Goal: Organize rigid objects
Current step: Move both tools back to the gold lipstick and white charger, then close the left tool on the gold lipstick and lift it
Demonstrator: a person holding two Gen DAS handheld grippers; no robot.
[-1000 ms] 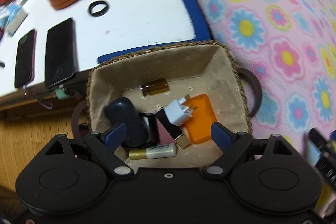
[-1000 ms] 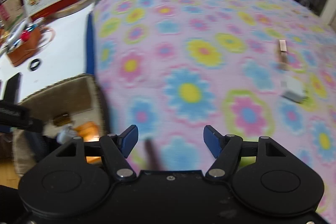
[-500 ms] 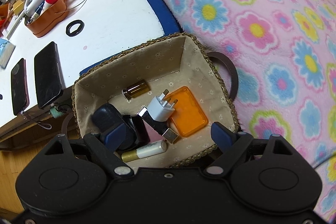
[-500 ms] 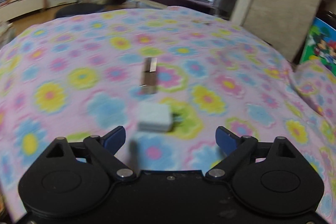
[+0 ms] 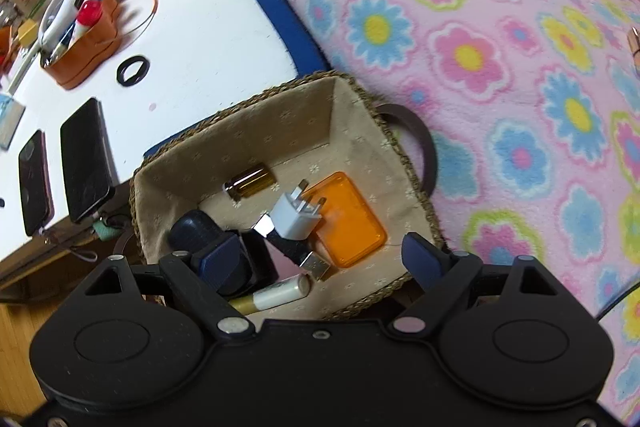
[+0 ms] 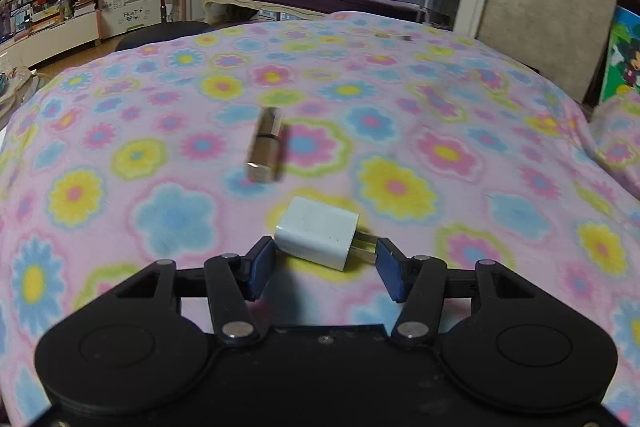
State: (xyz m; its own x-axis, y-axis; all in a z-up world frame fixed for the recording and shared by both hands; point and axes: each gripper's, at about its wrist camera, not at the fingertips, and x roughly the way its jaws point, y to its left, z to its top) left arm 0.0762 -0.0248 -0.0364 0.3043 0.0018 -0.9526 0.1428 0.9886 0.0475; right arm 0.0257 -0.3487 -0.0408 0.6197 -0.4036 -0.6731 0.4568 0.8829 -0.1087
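Left wrist view looks down into the basket (image 5: pixel 360 99); right skims low across the shared floral blanket (image 6: pixel 440 115).

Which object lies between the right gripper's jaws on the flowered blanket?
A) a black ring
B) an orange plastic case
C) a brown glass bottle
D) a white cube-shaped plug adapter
D: the white cube-shaped plug adapter lies between the open jaws of the right gripper, not yet clamped.
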